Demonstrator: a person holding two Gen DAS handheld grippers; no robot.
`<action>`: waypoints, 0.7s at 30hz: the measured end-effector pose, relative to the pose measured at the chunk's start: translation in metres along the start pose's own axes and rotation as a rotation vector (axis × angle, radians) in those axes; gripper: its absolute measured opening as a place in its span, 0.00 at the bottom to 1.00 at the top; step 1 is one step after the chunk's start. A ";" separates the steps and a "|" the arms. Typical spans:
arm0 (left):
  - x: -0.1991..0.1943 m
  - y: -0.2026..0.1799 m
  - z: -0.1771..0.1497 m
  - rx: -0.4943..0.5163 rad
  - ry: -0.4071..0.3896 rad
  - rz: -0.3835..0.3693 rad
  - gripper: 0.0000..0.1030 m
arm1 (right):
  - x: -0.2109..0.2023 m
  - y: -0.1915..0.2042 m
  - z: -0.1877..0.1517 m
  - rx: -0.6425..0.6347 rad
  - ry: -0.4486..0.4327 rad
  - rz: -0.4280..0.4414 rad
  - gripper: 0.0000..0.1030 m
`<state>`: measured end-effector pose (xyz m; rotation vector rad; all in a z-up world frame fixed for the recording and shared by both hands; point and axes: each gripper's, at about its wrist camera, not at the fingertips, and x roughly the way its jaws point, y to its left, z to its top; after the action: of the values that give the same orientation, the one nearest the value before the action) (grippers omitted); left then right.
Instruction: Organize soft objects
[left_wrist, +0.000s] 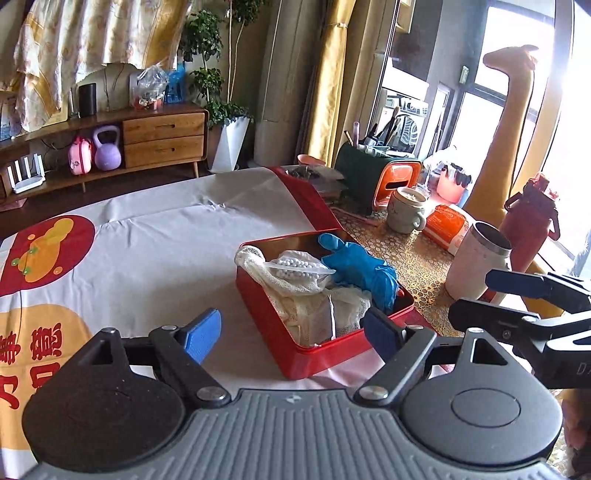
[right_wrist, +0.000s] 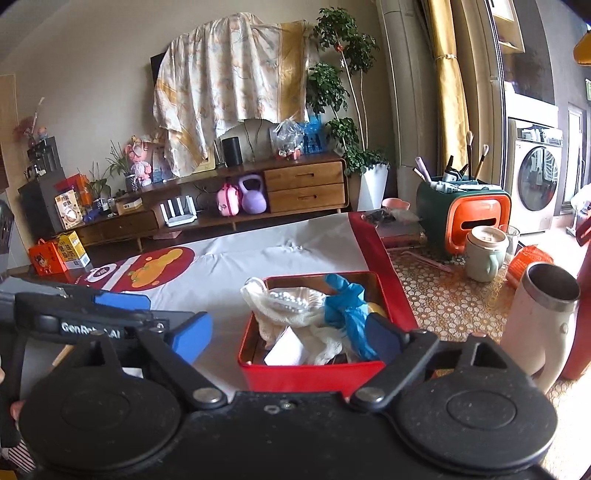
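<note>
On the worktop (right_wrist: 258, 254) a red tin (right_wrist: 310, 369) is set; "GenRob" (partly hidden) is read on the left claw (left_wrist: 291, 334); both it and the right claw (right_wrist: 291, 338) are spread, empty.

In the open red metal tin (right_wrist: 314, 373), the crumpled blue rubber glove (right_wrist: 345, 314) and white mesh cloth (right_wrist: 280, 314) cover whatever lies underneath. The right claw's (right_wrist: 291, 332) dark blue pad (right_wrist: 384, 338) hides the tin's near right corner. The tall yellow plush giraffe (left_wrist: 517, 122) is washed out by window glare, its lower body hidden behind counter clutter.
</note>
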<state>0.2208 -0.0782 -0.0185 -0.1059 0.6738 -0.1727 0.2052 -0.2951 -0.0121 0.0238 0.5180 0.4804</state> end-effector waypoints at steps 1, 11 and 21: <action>-0.003 0.001 -0.001 -0.003 -0.003 0.001 0.86 | -0.001 0.000 -0.002 0.005 -0.002 0.001 0.89; -0.029 -0.001 -0.012 0.008 -0.027 0.023 1.00 | -0.024 0.006 -0.012 0.010 -0.054 -0.018 1.00; -0.044 -0.002 -0.023 0.006 -0.027 0.009 1.00 | -0.033 0.005 -0.028 0.064 -0.039 -0.040 1.00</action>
<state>0.1721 -0.0727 -0.0090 -0.0991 0.6464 -0.1642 0.1645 -0.3082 -0.0204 0.0834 0.4942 0.4232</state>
